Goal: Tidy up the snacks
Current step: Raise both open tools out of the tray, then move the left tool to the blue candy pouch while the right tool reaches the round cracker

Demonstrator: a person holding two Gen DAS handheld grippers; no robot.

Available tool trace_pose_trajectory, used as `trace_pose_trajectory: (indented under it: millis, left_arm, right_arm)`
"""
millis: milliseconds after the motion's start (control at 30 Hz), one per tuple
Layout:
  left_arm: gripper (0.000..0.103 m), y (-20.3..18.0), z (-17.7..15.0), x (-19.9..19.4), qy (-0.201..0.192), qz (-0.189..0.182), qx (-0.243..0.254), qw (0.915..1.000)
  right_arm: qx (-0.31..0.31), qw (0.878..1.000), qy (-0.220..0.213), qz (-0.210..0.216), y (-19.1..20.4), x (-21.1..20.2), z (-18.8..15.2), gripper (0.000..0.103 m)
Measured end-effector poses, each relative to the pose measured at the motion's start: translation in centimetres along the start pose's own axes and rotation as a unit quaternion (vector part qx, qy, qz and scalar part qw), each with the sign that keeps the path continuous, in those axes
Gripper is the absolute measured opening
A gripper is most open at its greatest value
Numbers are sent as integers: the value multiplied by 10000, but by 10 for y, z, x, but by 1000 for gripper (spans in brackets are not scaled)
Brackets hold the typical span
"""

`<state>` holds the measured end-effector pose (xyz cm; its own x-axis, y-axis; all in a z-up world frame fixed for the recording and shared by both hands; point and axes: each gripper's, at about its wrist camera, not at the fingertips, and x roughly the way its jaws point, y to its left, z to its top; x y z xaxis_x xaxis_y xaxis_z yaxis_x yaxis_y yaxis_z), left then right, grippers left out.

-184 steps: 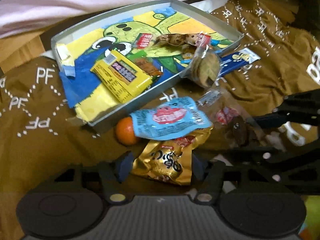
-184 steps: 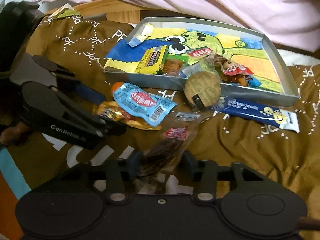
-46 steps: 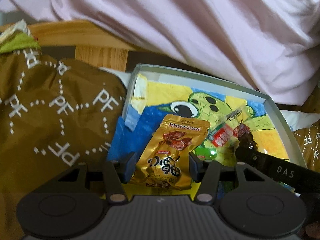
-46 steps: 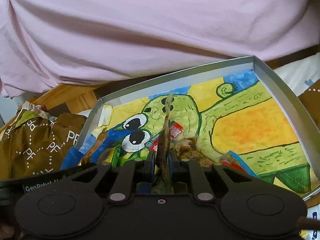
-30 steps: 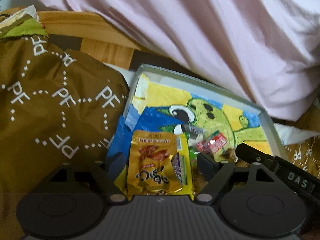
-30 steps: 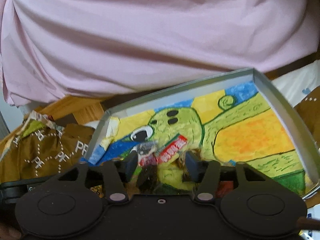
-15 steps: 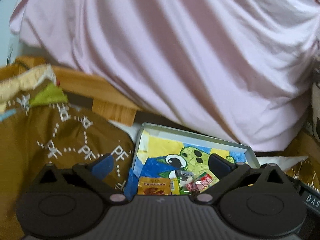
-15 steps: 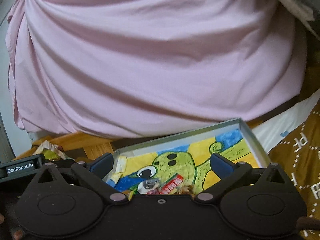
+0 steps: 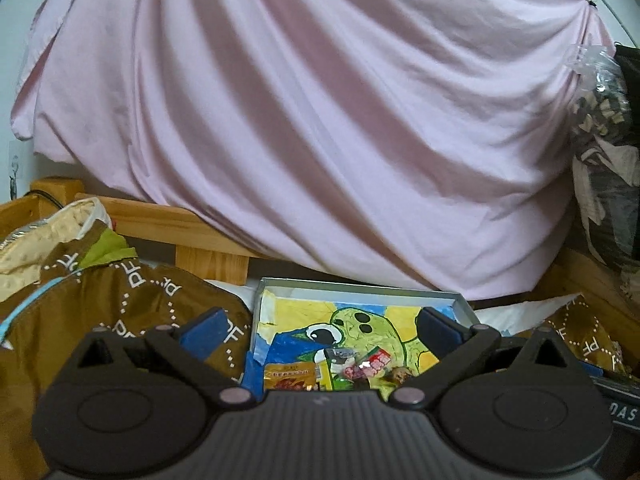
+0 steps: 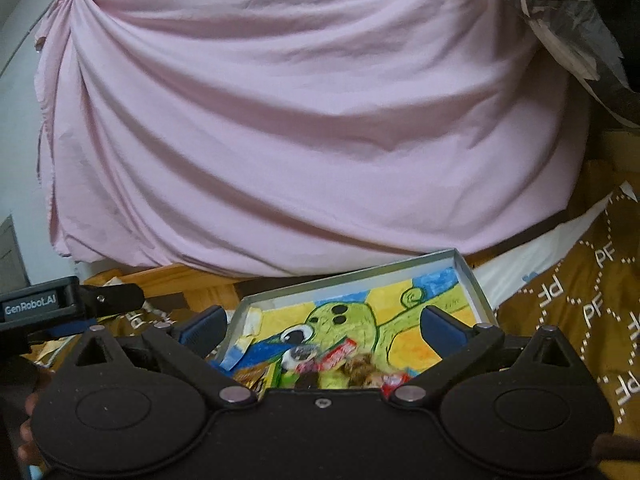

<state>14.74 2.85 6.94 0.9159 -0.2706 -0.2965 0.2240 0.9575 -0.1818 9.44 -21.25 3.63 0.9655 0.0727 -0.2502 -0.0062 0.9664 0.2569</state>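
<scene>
Both my grippers are empty, jaws spread wide: left gripper (image 9: 320, 326), right gripper (image 10: 322, 326), both raised and tilted up at the pink sheet (image 9: 320, 120). The snacks sit in the grey tray (image 9: 360, 285) with the green cartoon drawing, bunched at its near end: gold pouch (image 9: 289, 376), red-label wrapper (image 10: 338, 352), a few more I can't make out. I judge these light, crinkly and slippery (foil and film), so I'd pinch a flat sealed edge, not the puffy middle. Readable: "PF" on the brown blanket (image 10: 592, 308), "GenRobot.AI" on the other gripper's body; pouch print too small.
</scene>
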Motion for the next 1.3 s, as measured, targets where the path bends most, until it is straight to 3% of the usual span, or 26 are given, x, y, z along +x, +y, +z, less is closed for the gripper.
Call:
trace_pose_trajectory:
  millis: [367,700,900,1067,1300]
  left_arm:
    - [103,-5,-12,-36,259,-83,-114,9996]
    - [103,-2,-37,-59,714,70,-199,9972]
    - [103,-4,-52,-75,933,165,-82,9955]
    - [103,-11,-64,-79,1120,203,37,9935]
    - [103,-19,-83,-72,1583,79,170,9872]
  right_arm:
    - [-238,9996,46,152,9,-56,-7,102]
    - [-547,9972,514,-37,11,-87,-22,102]
    - [-526,9956,735,-234,8,-97,-28,102]
    - [-653,9900,1168,-438,8,-92,-38,102]
    - [-454,9849,1524,-687,-4,-84,-44,102]
